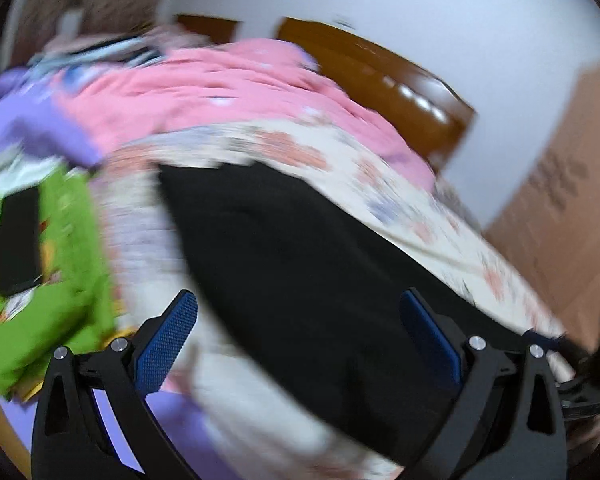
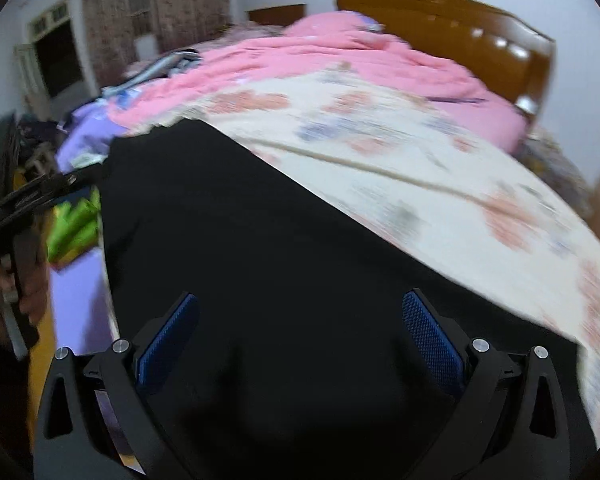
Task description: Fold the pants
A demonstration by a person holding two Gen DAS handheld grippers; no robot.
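Black pants (image 1: 292,264) lie spread on a cream floral sheet (image 1: 380,184) on the bed. They also fill the right wrist view (image 2: 260,260). My left gripper (image 1: 298,316) is open and empty, its blue pads wide apart above the near part of the pants. My right gripper (image 2: 300,316) is open and empty over the pants. The left gripper and the hand holding it show at the left edge of the right wrist view (image 2: 16,208). Both views are motion-blurred.
A pink quilt (image 2: 340,56) lies behind the sheet against a wooden headboard (image 2: 460,24). Purple and green bedding (image 1: 56,248) with a black phone (image 1: 18,244) lies at the left. A cardboard box (image 1: 560,184) stands at the right.
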